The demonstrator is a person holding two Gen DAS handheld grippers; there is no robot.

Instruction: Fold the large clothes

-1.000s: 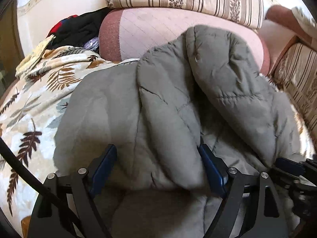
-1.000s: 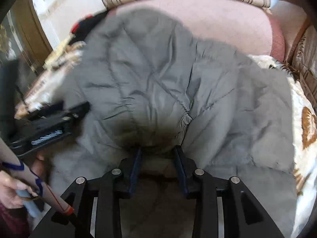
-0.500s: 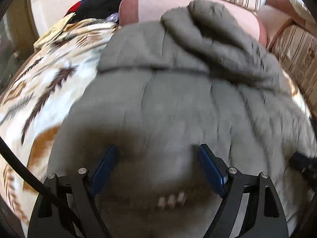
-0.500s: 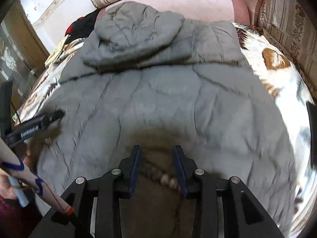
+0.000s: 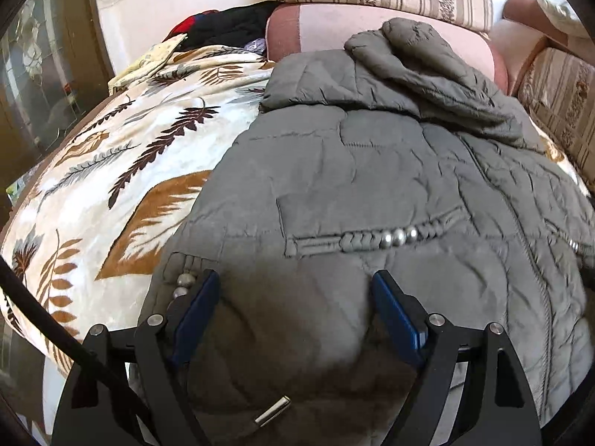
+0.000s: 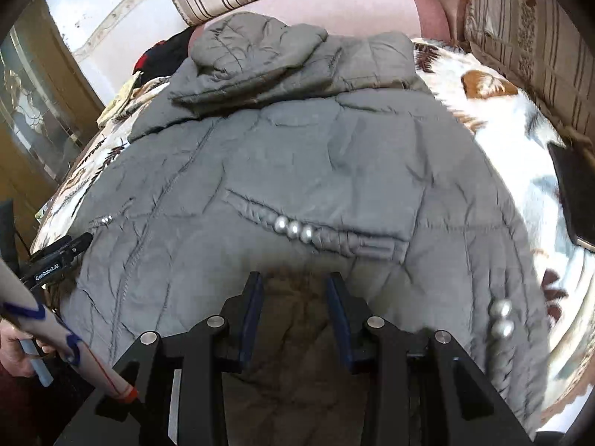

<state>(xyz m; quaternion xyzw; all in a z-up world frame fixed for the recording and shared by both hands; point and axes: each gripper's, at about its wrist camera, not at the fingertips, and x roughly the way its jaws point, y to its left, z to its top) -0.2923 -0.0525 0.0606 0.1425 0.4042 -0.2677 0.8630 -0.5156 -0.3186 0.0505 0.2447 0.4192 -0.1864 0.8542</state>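
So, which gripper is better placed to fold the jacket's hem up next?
Probably the right gripper: its jaws already pinch the jacket hem. The left gripper stands wide around a bulge.

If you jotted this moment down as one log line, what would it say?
jacket: spread on leaf blanket, hood up top | left gripper: gripping hem | right gripper: gripping hem | fold: not started

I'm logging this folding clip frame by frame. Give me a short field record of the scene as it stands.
garment: grey quilted jacket, spread front up
hood: bunched at the far end
surface: leaf-print blanket on a sofa
left tongs: wide, hem fabric bulging between the pads
right tongs: narrower, hem fabric between the pads
trim: silver beads on the pocket
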